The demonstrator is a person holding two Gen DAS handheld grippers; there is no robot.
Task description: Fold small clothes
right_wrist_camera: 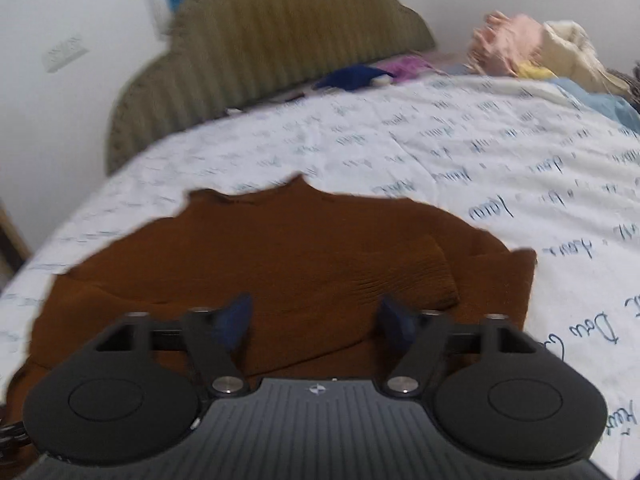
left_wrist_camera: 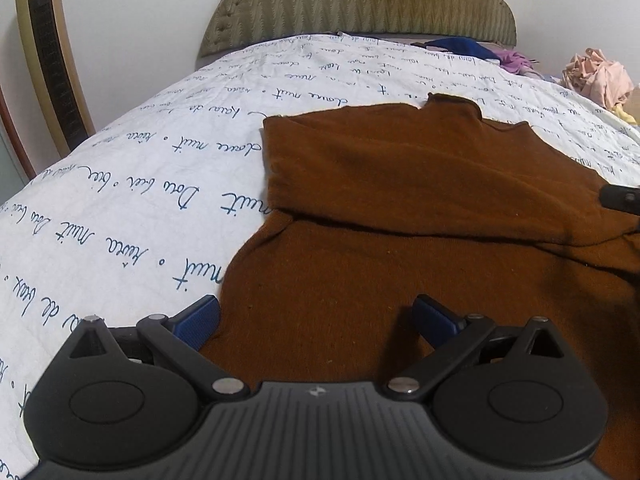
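Note:
A brown knit sweater (left_wrist_camera: 400,184) lies flat on the white bedspread, collar toward the headboard, one side folded in over the body. My left gripper (left_wrist_camera: 316,316) hovers over the sweater's near left edge, open, nothing between its blue pads. In the right wrist view the same sweater (right_wrist_camera: 280,248) shows a ribbed sleeve cuff (right_wrist_camera: 416,276) laid across its front. My right gripper (right_wrist_camera: 318,320) stands open just above that folded sleeve, with nothing held. A dark bit of the right gripper (left_wrist_camera: 622,198) pokes in at the right edge of the left wrist view.
The white bedspread (left_wrist_camera: 140,200) with blue handwriting covers the bed. An olive padded headboard (left_wrist_camera: 360,4) stands at the far end. A pile of pink, yellow, purple and blue clothes (right_wrist_camera: 520,48) lies at the far right. A gold tower appliance (left_wrist_camera: 44,52) stands left of the bed.

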